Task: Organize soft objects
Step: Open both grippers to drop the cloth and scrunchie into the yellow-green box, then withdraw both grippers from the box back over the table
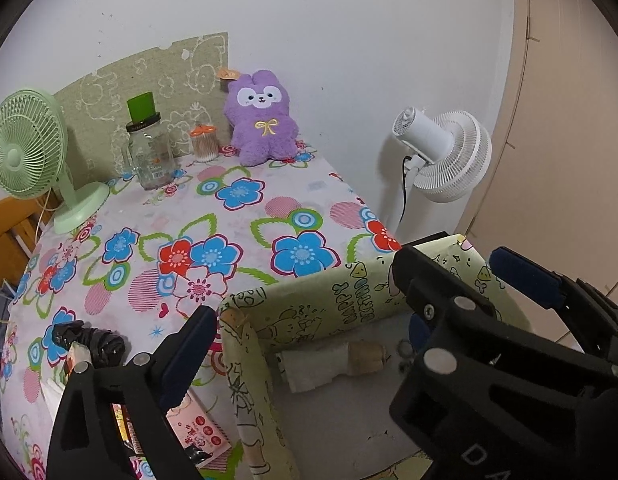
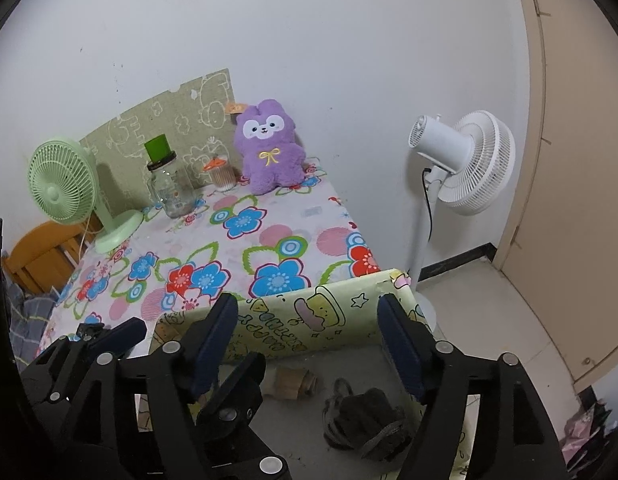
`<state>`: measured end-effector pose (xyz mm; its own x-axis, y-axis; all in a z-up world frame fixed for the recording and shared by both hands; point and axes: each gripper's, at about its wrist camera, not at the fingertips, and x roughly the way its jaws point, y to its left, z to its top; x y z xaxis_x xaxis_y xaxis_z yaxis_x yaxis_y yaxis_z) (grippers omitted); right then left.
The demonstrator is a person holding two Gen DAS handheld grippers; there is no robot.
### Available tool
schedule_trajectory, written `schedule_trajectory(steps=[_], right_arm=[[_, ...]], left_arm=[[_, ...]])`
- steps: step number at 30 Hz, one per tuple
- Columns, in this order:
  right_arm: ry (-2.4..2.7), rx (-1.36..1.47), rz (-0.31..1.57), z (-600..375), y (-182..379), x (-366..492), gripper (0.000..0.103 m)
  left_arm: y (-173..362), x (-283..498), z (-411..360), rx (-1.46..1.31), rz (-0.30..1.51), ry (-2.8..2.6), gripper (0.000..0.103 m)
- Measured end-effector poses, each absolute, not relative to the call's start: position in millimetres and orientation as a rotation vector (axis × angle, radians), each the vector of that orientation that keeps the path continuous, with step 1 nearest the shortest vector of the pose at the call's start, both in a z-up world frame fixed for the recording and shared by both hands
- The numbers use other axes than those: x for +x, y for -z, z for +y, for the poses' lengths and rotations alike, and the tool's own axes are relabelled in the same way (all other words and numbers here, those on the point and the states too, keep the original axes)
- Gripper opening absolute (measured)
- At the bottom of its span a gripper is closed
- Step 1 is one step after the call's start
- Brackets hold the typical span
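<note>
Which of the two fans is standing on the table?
The small green fan, at the left edge of the flowered table. The white fan stands on a tall pole on the floor beside it.

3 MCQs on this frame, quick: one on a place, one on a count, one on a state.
1. The purple plush sits:
A. in the box
B. at the table's far edge by the wall
C. on the floor

2. Fans in view:
A. one
B. two
C. three

3. The right gripper is:
A. open, nothing between its fingers
B. shut on the plush
C. shut on a jar

Key: 1 B, it leans against the wall; 2 B, green fan and white fan; 3 A, fingers stand apart over the box.
</note>
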<state>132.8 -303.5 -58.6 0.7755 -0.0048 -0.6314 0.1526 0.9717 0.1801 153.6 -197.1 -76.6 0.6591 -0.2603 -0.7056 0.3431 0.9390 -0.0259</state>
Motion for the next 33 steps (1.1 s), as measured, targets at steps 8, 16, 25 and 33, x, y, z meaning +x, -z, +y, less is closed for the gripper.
schedule_trajectory(steps=[8, 16, 25, 33], right_arm=[[0.099, 0.238, 0.647, -294.9, 48.0, 118.6, 0.090], [0.091, 0.230, 0.627, -282.0, 35.1, 105.8, 0.094], [0.074, 0.210, 0.596, -261.5, 22.6, 88.6, 0.095], [0.059, 0.190, 0.570, -242.4, 12.1, 72.0, 0.095]], left_arm=[[65.6, 140.3, -184.1, 0.100, 0.746, 0.337, 0.099], [54.5, 126.8, -168.8, 0.081, 0.721, 0.330, 0.099], [43.4, 106.9, -145.6, 0.067, 0.685, 0.320, 0.099], [34.4, 89.2, -126.5, 0.057, 0.655, 0.305, 0.099]])
